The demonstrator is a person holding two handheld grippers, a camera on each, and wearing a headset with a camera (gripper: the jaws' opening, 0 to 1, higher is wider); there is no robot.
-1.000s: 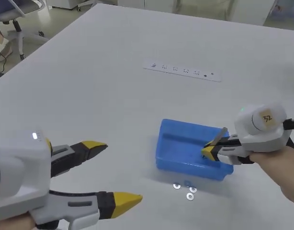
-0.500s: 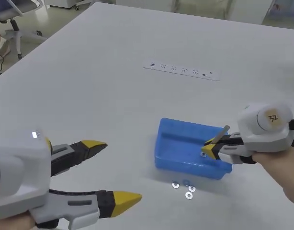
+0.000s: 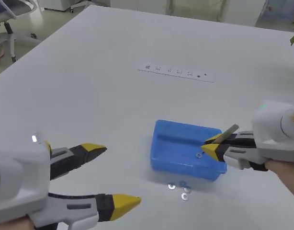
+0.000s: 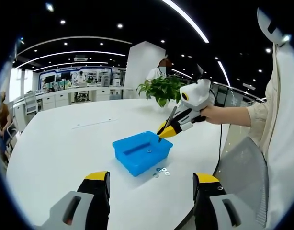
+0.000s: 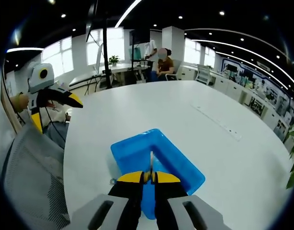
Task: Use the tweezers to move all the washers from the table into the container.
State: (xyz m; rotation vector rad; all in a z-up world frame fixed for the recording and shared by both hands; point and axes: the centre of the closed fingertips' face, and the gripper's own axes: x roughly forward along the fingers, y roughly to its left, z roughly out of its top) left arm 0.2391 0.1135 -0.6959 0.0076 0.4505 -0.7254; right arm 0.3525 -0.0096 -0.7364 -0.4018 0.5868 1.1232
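A blue container (image 3: 178,151) sits on the white table (image 3: 113,96). One washer (image 3: 198,155) lies inside it, just below the tip of my right gripper (image 3: 208,147), which is shut on grey tweezers (image 3: 229,130). In the right gripper view the tweezers (image 5: 151,162) stick out from the shut right gripper (image 5: 149,177) over the container (image 5: 173,160). Several washers (image 3: 184,188) lie on the table in front of the container. My left gripper (image 3: 113,175) stands open at the near left, holding nothing. In the left gripper view the left gripper (image 4: 151,179) faces the container (image 4: 140,153) and washers (image 4: 161,170).
A flush socket strip (image 3: 175,72) is set in the table beyond the container. An office chair (image 3: 8,14) stands off the far left corner. A potted plant (image 4: 161,88) stands at the table's far end. People sit at desks in the background (image 5: 159,60).
A washer now lies loose in the container below the tweezers' tip. The right gripper has drawn slightly back to the right. The left gripper holds its place; the head camera shifted a little.
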